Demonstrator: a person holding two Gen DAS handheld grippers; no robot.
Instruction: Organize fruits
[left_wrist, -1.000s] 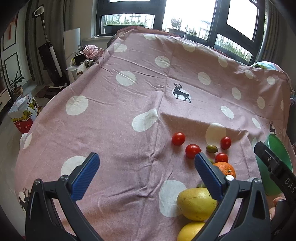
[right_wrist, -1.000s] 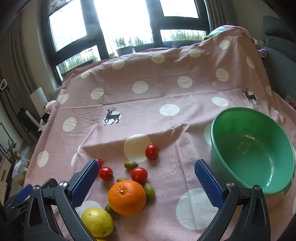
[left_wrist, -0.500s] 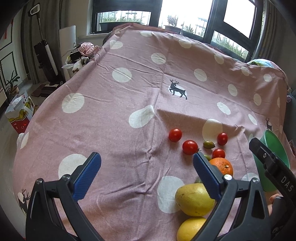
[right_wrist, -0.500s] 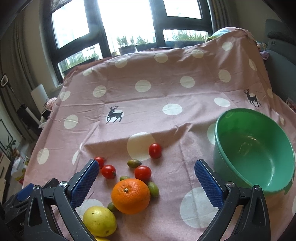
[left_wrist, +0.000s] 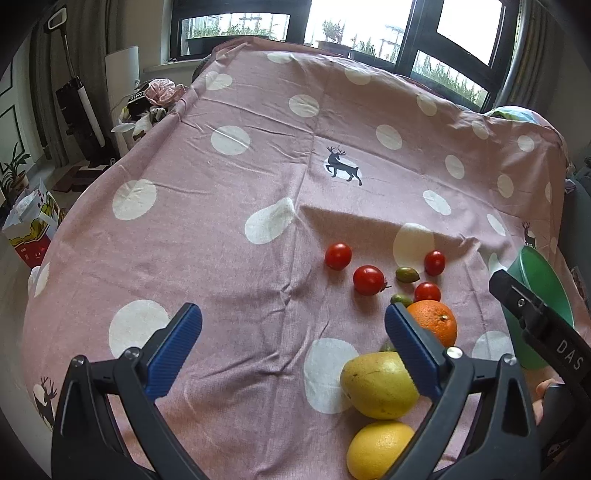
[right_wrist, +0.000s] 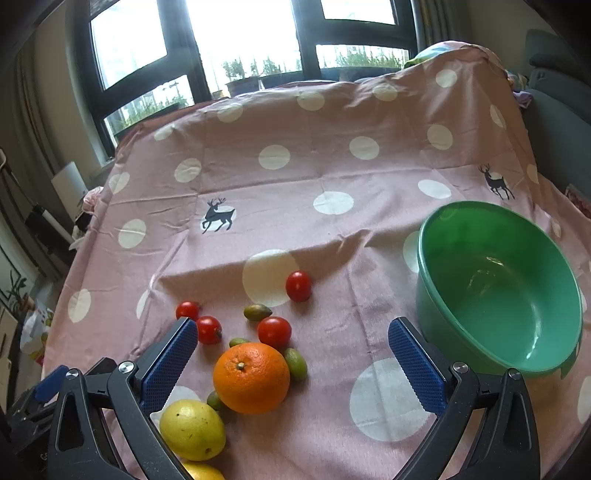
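Observation:
An orange (right_wrist: 251, 376) lies on the pink spotted cloth (right_wrist: 332, 177), with a lemon (right_wrist: 192, 430) to its lower left, several red cherry tomatoes (right_wrist: 298, 286) and small green olive-like fruits (right_wrist: 257, 312) around it. An empty green bowl (right_wrist: 495, 291) stands to the right. My right gripper (right_wrist: 291, 362) is open and empty, just above the orange. My left gripper (left_wrist: 293, 347) is open and empty over bare cloth, left of the two lemons (left_wrist: 378, 384) and the orange (left_wrist: 434, 325). The right gripper's body (left_wrist: 535, 332) shows at the left view's right edge.
The cloth drops off at the table's left edge (left_wrist: 48, 258). A cardboard box (left_wrist: 31, 229), a vacuum (left_wrist: 79, 99) and clutter stand on the floor to the left. Windows with plants run along the back. A grey sofa (right_wrist: 561, 107) is at the far right.
Both grippers have moved slightly forward over the table; the fruits and bowl appear a little nearer. No fruit has moved. Both jaws remain open.

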